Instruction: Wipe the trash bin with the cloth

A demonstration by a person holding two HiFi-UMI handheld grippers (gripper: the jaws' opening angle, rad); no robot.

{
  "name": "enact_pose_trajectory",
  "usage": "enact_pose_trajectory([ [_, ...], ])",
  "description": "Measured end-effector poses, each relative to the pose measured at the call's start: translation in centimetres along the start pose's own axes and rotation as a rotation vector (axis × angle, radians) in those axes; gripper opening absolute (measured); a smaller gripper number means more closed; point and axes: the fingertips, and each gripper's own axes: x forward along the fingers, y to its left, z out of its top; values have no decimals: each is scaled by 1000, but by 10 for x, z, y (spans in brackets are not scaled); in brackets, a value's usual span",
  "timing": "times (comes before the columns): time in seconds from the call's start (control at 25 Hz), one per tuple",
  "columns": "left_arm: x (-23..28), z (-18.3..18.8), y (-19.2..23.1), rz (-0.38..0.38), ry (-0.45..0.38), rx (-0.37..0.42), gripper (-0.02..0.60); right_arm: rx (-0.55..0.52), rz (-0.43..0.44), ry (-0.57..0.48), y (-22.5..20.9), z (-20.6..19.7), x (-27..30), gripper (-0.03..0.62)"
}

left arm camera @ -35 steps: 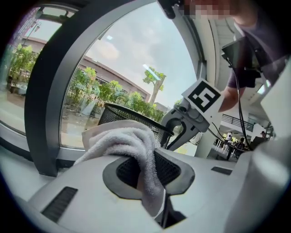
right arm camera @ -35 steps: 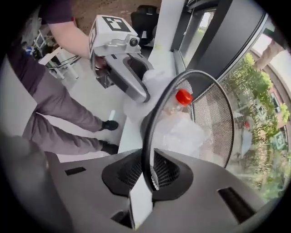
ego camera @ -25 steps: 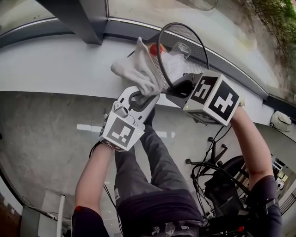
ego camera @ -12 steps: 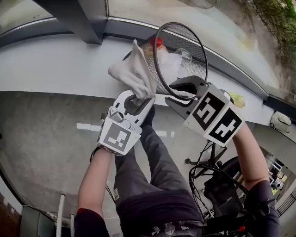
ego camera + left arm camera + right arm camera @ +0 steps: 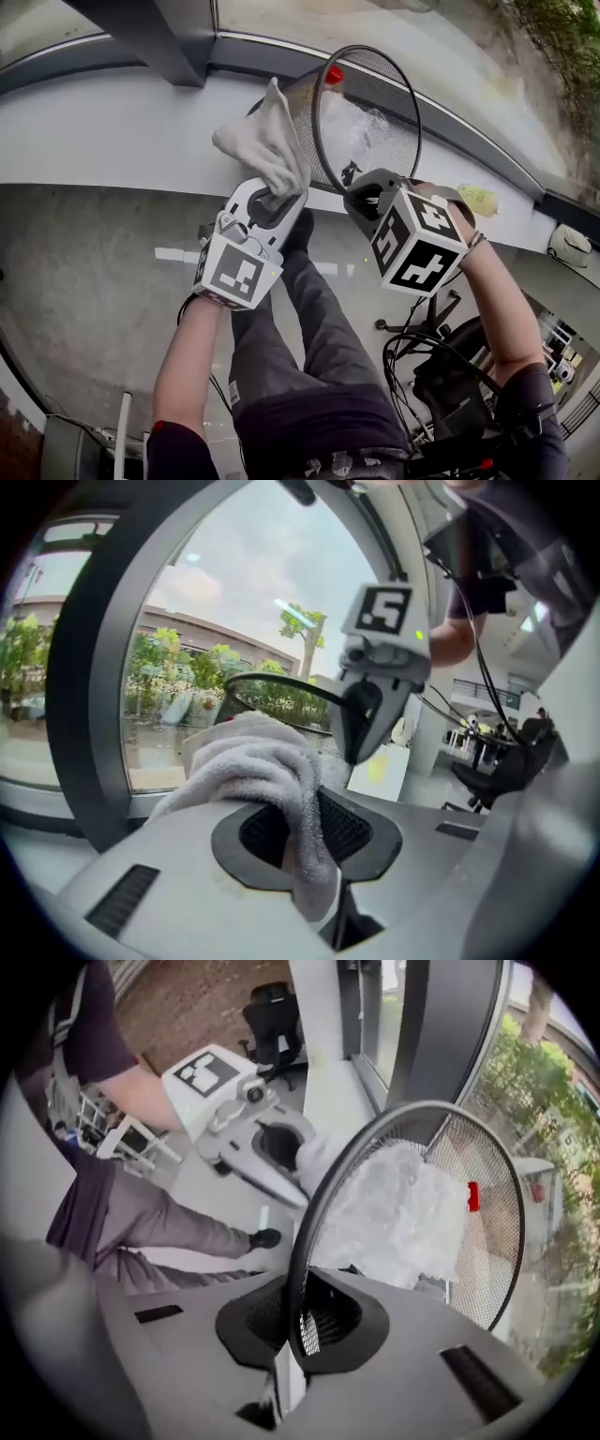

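A round black wire-mesh trash bin [image 5: 392,86] is held tilted in the air in front of a smooth pale window ledge [image 5: 112,131], its open mouth facing the viewer. The right tongs [image 5: 298,1326] have just been closing and pinch its thin near rim. The left tongs [image 5: 275,190] clamp a fluffy white terry cloth [image 5: 262,141], bunched against the bin's left outer wall. Crumpled clear plastic [image 5: 352,127] and a red cap [image 5: 334,74] lie inside.
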Motion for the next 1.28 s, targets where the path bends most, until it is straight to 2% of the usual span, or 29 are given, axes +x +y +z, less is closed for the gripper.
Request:
enact_pose_trajectory([
  [0.08,4,-7,-10,-27,17,25,48,122,39,-27,-1,15,-5,8],
  [0.2,8,-16,-19,-43,25,7,48,285,78,-30,-9,33,-7,8],
  [0.32,15,-25,-34,-82,56,27,48,400,117,-63,-24,55,-6,12],
  [0.56,28,-43,-63,-176,99,27,48,493,221,-106,-25,93,7,63],
  [0.68,21,-54,-61,-176,113,-34,48,500,234,-130,-24,107,14,72],
  [0.8,0,-71,-40,-108,139,-129,48,509,176,-210,-35,113,8,72],
  [0.88,-22,-86,-10,-13,154,-219,49,516,139,-278,-42,118,2,74],
  [1.0,-52,-102,44,142,145,-328,49,501,159,-279,-32,122,9,75],
  [1.12,-69,-99,78,220,144,-314,51,454,172,-285,-15,127,13,84],
  [1.2,-73,-90,94,250,146,-271,51,392,107,-304,-9,129,8,132],
  [1.28,-76,-79,107,274,150,-235,51,310,13,-306,-5,128,4,146],
])
